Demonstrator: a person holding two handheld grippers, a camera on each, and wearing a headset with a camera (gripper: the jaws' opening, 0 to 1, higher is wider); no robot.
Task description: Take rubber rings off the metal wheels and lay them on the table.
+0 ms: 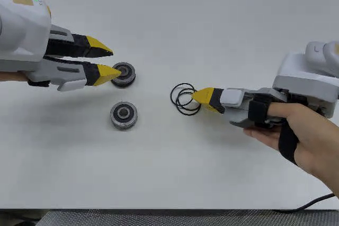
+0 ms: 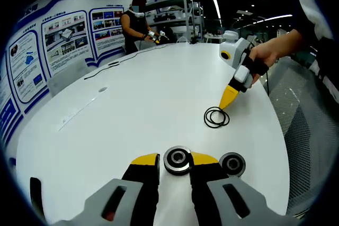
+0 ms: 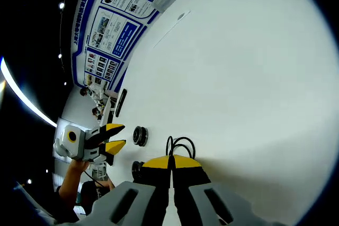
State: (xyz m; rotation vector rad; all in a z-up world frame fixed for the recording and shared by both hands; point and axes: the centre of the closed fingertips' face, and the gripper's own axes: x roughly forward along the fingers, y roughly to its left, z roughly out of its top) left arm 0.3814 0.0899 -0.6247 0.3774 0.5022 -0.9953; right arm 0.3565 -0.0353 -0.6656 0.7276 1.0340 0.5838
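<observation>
2 metal wheels (image 1: 123,73) (image 1: 124,115) and 1 loose pile of thin black rubber rings (image 1: 184,99) lie on the white counter (image 1: 238,25). The pile looks like 3 overlapping loops, though the overlap makes that count uncertain.

Both wheels lie flat to the left of the ring pile, well apart from it. 1 is farther from the person than the pile and the other is nearer. Each wheel shows a dark outer band around a metal hub. Whether that band is a rubber ring cannot be told.

The left gripper (image 1: 114,62) comes in from the side of the wheels away from the ring pile. Its 2 yellow-tipped fingers (image 1: 100,48) are spread apart. In the left gripper view the farther wheel (image 2: 177,160) sits in the gap between the tips, with the other wheel (image 2: 232,164) just beside it. In the head view, the lower fingertip meets that wheel's rim.

The right gripper (image 1: 197,96) reaches in from the other side of the ring pile. Its 2 fingers are pressed together to 1 yellow point that touches the pile's edge. In the right gripper view the rings (image 3: 180,144) rise right behind the closed tips (image 3: 170,161). Whether a ring is pinched between them cannot be told. A hand (image 1: 302,130) holds this gripper's handle.
</observation>
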